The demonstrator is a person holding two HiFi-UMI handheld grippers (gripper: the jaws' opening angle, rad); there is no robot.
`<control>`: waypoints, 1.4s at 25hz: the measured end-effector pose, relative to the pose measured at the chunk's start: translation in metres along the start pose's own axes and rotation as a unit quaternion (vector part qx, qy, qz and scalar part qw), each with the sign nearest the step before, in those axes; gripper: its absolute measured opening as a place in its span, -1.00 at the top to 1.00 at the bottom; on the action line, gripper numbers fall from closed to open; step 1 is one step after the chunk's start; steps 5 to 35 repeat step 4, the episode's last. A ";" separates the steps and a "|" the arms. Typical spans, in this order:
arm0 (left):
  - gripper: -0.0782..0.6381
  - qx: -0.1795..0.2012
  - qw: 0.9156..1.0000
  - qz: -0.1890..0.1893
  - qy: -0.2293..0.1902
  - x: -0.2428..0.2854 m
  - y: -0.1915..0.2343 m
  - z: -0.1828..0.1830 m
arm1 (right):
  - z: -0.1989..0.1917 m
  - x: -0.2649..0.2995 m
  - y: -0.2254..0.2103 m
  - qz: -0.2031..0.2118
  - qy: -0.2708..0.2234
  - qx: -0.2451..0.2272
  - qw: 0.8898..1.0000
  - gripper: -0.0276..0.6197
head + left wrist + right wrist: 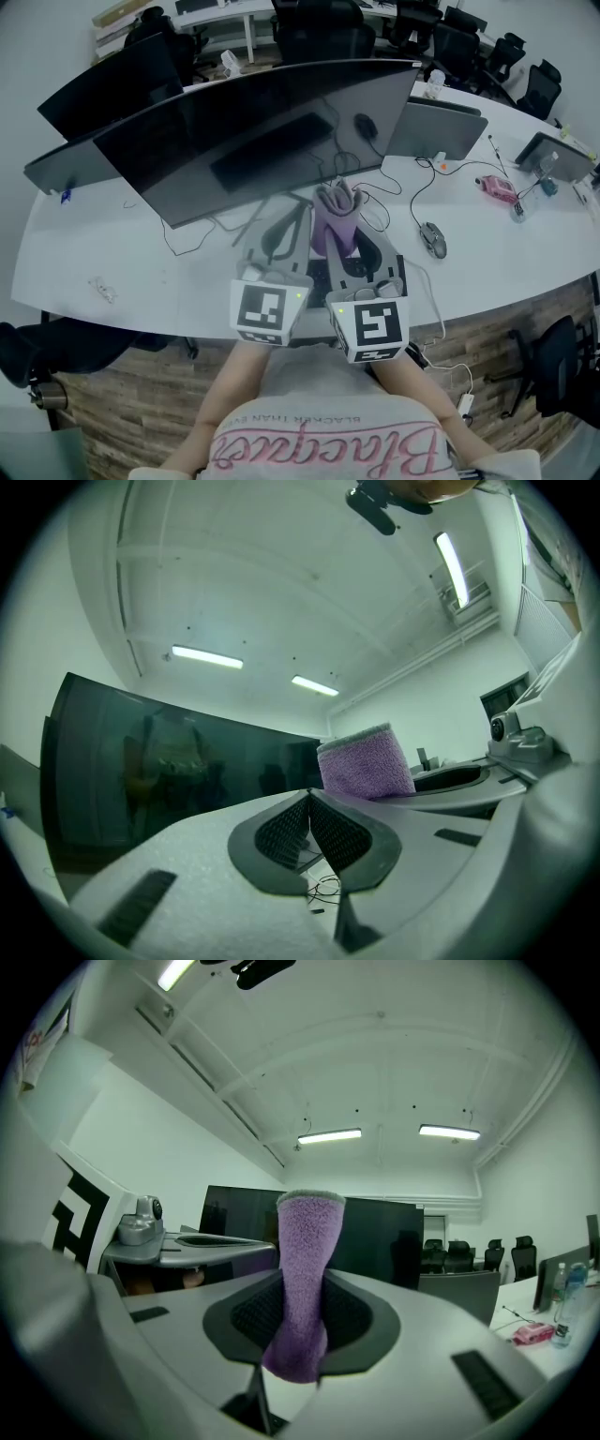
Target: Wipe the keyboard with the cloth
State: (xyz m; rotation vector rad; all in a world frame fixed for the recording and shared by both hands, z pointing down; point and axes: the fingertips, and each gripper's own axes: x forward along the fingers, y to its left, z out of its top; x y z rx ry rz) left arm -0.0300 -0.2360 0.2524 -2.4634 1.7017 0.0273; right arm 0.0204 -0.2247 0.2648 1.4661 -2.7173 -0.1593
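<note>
Purple fuzzy terry cloth [336,220] is pinched in the right gripper [349,251], held in the air above the near edge of the table, not touching it. In the right gripper view the cloth [305,1279] stands upright between the black ribbed pads, a rounded end hanging just below them and the longer part sticking up past the tips; the right gripper [302,1307] is clamped on it. The left gripper [292,220] is just beside it, on its left. In the left gripper view the left gripper [309,803] has its tips together with nothing between them, only a thin gap lower down showing cables on the table. The cloth [366,763] shows there just right of the tips. Both grippers are close to the person's chest, marker cubes toward the camera. The keyboard can't be made out; the spot below the grippers is mostly covered. Ahead is a wide curved dark monitor [253,141], screen off, on the long white curved table [112,244], with thin black cables trailing in front of it. Right of the grippers lies a grey computer mouse [432,239]. Further back right sit a grey laptop [436,127] and a small pink object [497,187]. Black office chairs [319,33] stand behind the table.
</note>
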 end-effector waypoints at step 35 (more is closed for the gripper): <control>0.77 0.003 1.000 0.000 -0.001 0.002 -0.002 0.000 | -0.001 0.000 -0.003 -0.002 0.000 -0.002 1.000 0.64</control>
